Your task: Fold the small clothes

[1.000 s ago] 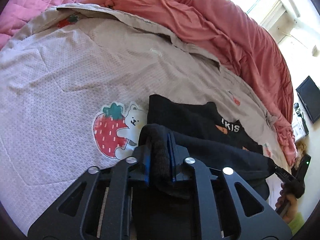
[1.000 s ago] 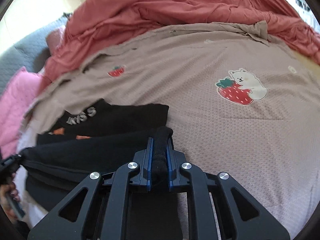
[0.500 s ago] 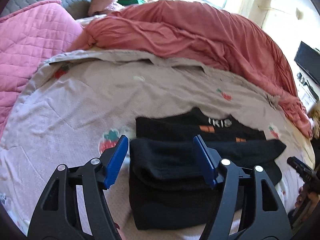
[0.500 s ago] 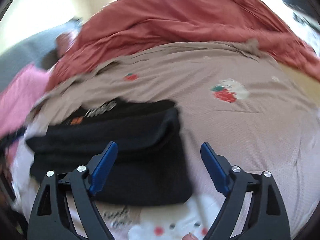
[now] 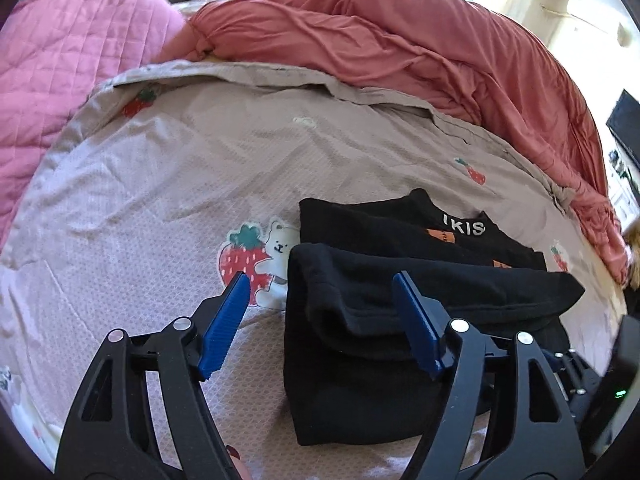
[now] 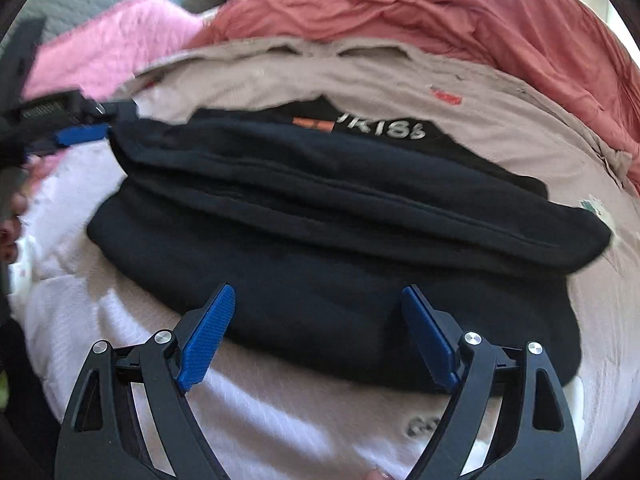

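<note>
**A:** What are you seeing on the left side?

**B:** I'm looking down along the left tool (image 5: 322, 294), and its blue pads (image 5: 226, 322) are standing spread, with nothing pinched. Its jaws have just been opening. The near left corner of the black garment (image 5: 360, 320) is lying under the gap, its left edge between the two pads, and neither pad is pressing on it.

**A:** And where is the garment lying?

**B:** It's lying folded on the bed cover (image 5: 160, 184), a pale one with a strawberry-and-bear print (image 5: 256, 260) showing just left of the cloth. A thick folded band is running across the middle, and white lettering (image 5: 464, 227) is showing on the far layer. A rumpled red quilt (image 5: 400, 40) is lying along the far edge of the bed, and a pink quilted blanket (image 5: 72, 60) is sitting at the far left.

**A:** The right side?

**B:** I'm seeing the right tool (image 6: 316, 322) spread wide too, hovering over the near edge of the same garment (image 6: 320, 248); the picture is a little blurred. Its jaws have just been opening as well, and its pads (image 6: 206, 334) are not gripping the cloth. The dark fabric is filling the space between them, though I cannot tell whether the tips are touching it. At the far left of that view I'm picking out one blue pad of the left tool (image 6: 82, 135) just beside the garment's corner.
</note>
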`<action>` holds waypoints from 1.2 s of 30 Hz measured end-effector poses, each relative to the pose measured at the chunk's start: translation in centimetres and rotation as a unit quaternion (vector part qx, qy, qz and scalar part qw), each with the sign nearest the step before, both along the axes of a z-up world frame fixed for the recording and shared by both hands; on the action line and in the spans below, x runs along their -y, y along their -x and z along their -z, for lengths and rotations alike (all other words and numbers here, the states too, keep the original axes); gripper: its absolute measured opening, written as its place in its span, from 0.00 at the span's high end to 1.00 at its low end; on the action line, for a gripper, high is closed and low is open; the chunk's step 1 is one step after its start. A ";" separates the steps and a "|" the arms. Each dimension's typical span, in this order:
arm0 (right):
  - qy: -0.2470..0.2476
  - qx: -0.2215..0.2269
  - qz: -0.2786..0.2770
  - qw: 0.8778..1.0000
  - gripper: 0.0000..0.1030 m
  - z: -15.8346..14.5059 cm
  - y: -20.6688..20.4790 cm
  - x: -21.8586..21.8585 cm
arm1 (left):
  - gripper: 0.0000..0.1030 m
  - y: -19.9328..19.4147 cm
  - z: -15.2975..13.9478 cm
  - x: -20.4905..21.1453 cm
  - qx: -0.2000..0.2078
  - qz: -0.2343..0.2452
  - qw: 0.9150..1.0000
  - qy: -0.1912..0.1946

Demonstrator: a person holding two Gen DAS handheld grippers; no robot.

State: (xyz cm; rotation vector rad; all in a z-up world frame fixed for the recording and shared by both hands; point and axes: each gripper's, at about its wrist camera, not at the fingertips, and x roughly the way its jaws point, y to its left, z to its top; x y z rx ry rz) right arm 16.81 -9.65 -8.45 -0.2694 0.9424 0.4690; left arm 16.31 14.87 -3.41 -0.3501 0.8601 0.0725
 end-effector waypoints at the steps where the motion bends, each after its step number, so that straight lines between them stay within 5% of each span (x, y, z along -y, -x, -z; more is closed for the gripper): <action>1: 0.003 0.002 0.001 1.000 0.17 0.2 -0.3 -0.3 | 0.36 0.0 0.0 -0.2 0.000 -0.001 1.000 0.005; 14: 0.022 0.048 0.028 0.998 0.19 -2.9 -7.1 -1.7 | 0.28 0.3 -1.3 -1.4 0.013 -0.007 1.000 0.022; 22: -0.001 0.047 0.088 0.995 0.18 -5.0 -11.4 0.8 | 0.27 0.5 -2.8 2.2 0.071 0.086 0.993 0.031; 25: -0.026 0.047 0.111 0.992 0.18 -5.5 -11.2 3.1 | 0.26 0.1 -2.2 3.8 0.059 0.107 0.992 0.002; 29: -0.041 0.029 0.154 0.987 0.16 -4.5 -10.5 7.4 | 0.26 -1.4 0.0 3.1 0.007 0.069 0.997 -0.031; 36: -0.043 -0.009 0.234 0.971 0.16 -1.5 -9.7 14.6 | 0.25 -2.4 2.8 -1.3 -0.033 -0.005 0.999 0.033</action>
